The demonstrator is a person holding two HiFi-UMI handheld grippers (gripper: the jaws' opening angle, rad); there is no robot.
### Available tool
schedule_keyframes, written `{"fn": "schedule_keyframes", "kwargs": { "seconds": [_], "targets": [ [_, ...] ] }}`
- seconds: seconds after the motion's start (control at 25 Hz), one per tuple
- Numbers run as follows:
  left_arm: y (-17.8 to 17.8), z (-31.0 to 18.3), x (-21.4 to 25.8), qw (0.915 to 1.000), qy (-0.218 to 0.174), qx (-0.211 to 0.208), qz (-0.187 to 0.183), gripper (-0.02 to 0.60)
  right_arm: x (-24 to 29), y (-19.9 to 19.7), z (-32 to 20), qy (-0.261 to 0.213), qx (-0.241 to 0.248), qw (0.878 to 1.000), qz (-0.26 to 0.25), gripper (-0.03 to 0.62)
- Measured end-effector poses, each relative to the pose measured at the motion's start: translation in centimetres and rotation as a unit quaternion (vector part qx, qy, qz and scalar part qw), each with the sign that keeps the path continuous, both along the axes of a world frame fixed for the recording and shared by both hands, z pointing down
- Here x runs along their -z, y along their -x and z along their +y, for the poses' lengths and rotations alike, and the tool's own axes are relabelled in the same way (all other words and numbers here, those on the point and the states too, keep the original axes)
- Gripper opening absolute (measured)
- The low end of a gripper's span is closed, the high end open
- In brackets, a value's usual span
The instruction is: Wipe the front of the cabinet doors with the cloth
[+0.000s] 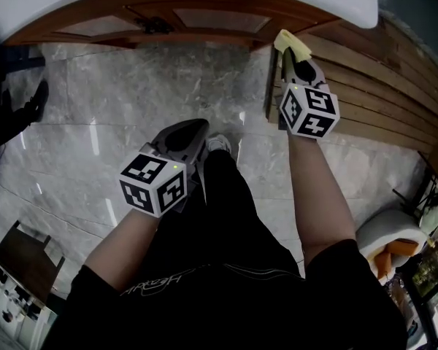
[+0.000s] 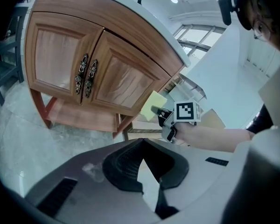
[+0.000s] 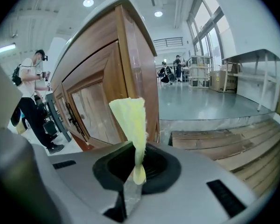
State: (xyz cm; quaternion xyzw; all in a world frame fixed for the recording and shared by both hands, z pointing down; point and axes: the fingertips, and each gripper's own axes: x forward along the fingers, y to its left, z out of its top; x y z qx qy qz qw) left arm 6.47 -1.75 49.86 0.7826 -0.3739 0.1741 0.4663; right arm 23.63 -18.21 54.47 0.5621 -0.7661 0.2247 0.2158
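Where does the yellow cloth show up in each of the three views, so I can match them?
Head view: the cloth is upper right of centre, at the tip of the right claw.
Left gripper view: cloth just right of centre, by the right corner of the wooden cabinet.
Right gripper view: cloth at centre, pinched in the claw.
Shared landmark: that cabinet.

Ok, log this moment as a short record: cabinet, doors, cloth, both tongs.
cabinet: wooden, white top
doors: two, closed
handles: dark, ornate, side by side where the doors meet
right tongs: shut on cloth
cloth: yellow, sticking up past the tongs, by the cabinet's right corner; contact unclear
left tongs: shut, empty, held low in front of the cabinet
floor: grey marble
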Motion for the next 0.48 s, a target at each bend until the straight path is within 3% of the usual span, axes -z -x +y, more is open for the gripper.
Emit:
{"fn": "schedule_keyframes", "kwargs": {
  "seconds": [0.28,0.48],
  "targets": [
    [-3.4,-0.6,1.2,0.9998,-0.011,-0.014,0.009,0.006,0.6,-1.6,1.1,0.003,0.013,1.000,-0.004,0.040],
    [-3.8,0.1,0.3,0.9997,-0.005,-0.021,0.011,0.006,-0.3,-1.5,2.6,0.013,0.027,1.000,-0.005,0.040]
  ]
}}
